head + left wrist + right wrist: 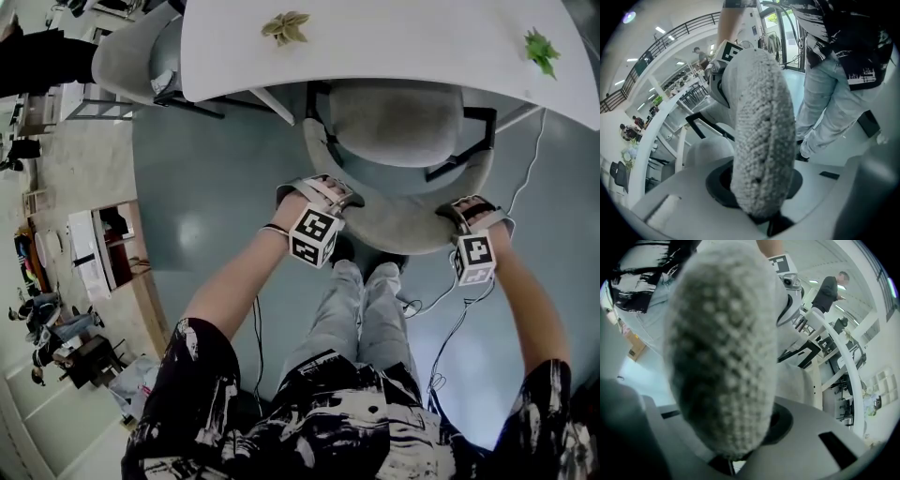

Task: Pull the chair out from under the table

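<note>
The chair [394, 122] stands at the white surface [394, 37] with the front of its grey seat tucked under the surface's edge. The rest of the seat, its black armrests and the curved backrest [394, 225] lie clear of it over the blue-grey floor [206, 206]. The left tool [322, 193] is clamped on the backrest's top edge at its left end, and the right tool [469, 210] is clamped on the same edge at its right end. Both point steeply down. In each gripper view the knobbly grey fabric of the backrest fills the gap between the jaws, which press on it from both sides. The person's legs, in pale jeans [361, 309], stand just behind the backrest, between the two arms. On the surface lie an olive leafy sprig [286, 26] to the left and a bright green one [541, 49] to the right, well apart.
</note>
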The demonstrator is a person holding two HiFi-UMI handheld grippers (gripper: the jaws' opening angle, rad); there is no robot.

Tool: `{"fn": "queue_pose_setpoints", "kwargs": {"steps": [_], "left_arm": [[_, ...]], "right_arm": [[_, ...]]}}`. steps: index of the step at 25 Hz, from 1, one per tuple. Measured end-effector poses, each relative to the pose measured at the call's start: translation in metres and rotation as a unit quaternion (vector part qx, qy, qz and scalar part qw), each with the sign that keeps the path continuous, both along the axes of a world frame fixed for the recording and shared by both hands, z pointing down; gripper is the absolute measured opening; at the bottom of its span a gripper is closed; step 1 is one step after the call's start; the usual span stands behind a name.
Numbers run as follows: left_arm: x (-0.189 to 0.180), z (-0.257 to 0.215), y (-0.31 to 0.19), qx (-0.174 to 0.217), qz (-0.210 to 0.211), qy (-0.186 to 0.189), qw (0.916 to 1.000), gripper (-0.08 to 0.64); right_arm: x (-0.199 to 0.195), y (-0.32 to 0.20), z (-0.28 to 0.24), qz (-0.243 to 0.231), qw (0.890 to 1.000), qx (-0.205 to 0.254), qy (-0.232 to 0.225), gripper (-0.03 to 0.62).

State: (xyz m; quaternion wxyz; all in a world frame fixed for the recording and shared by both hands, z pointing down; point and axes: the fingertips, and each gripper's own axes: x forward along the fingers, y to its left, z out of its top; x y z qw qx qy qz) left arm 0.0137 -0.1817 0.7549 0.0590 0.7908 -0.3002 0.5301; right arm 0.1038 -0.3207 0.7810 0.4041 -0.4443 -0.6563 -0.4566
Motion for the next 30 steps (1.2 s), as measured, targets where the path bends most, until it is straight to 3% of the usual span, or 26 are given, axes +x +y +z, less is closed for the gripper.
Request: {"fn": "queue_pose_setpoints", "kwargs": {"steps": [11, 17, 22, 26, 30], "left_arm": [[0.116, -0.001, 0.061, -0.001, -0.016, 0.008, 0.9998, 0.077], [0.171, -0.003, 0.088, -0.006, 0.002, 0.015, 0.9999, 0.075], [0.197, -0.005, 0.09, -0.006, 0.007, 0.019, 0.9998, 0.075], [0.214, -0.006, 0.09, -0.006, -0.008, 0.018, 0.9998, 0.075], [0.217, -0.004, 0.09, -0.006, -0.012, 0.017, 0.9998, 0.075]], "right_arm": [[0.11, 0.057, 0.0, -0.004, 1.0, 0.008, 0.002, 0.058], [0.167, 0.088, -0.008, 0.037, 0.999, 0.009, 0.015, 0.063], [0.196, 0.091, -0.012, 0.046, 0.998, 0.011, 0.031, 0.063], [0.214, 0.087, -0.006, 0.022, 0.999, 0.014, 0.029, 0.063], [0.214, 0.087, -0.01, 0.02, 0.999, 0.015, 0.034, 0.063]]}}
